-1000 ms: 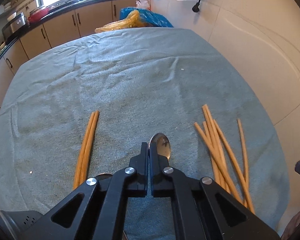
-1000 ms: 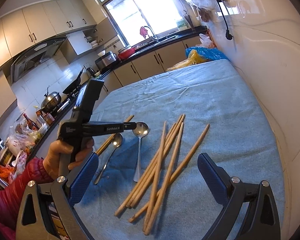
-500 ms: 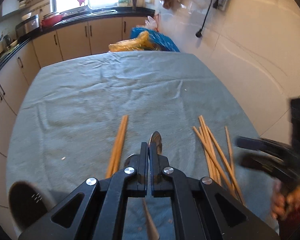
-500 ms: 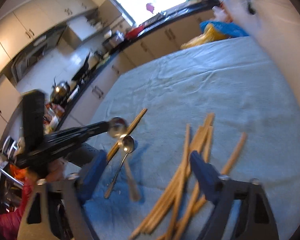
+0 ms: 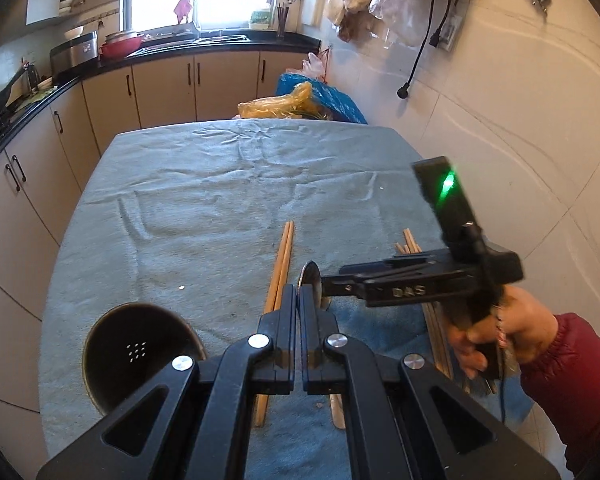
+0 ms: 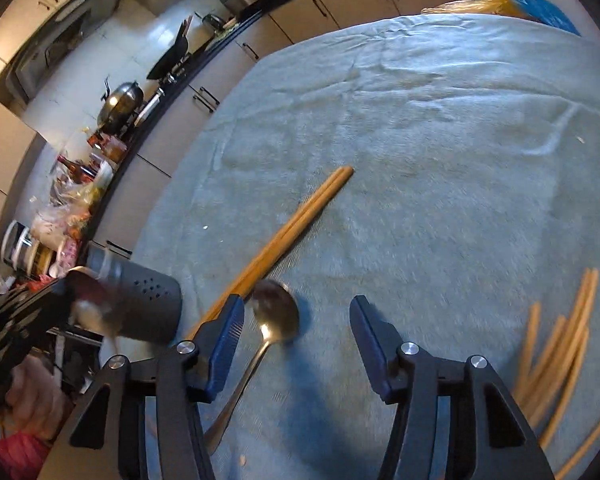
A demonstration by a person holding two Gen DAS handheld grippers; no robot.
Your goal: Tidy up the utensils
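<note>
My left gripper (image 5: 298,294) is shut on a metal spoon (image 5: 310,276), whose bowl sticks up past the fingertips. It hangs just right of a black perforated utensil holder (image 5: 140,352). In the right wrist view that held spoon (image 6: 88,304) is a blur at the holder's (image 6: 144,308) mouth. My right gripper (image 6: 296,320) hovers low over a second spoon (image 6: 276,310) lying on the cloth. Its jaws are closing, the spoon's bowl lies between them, and the blue pads (image 6: 230,332) are clear of it. A pair of chopsticks (image 6: 300,220) lies just beyond.
A grey-blue cloth (image 5: 220,200) covers the table. Several loose chopsticks (image 6: 560,340) lie at the right. Plastic bags (image 5: 300,100) sit at the far end, a tiled wall (image 5: 500,120) runs along the right, and kitchen cabinets (image 5: 40,184) stand to the left.
My left gripper rose with its spoon and moved left to the black holder. My right gripper swung left and down from the loose chopsticks to the second spoon, its jaws narrowing.
</note>
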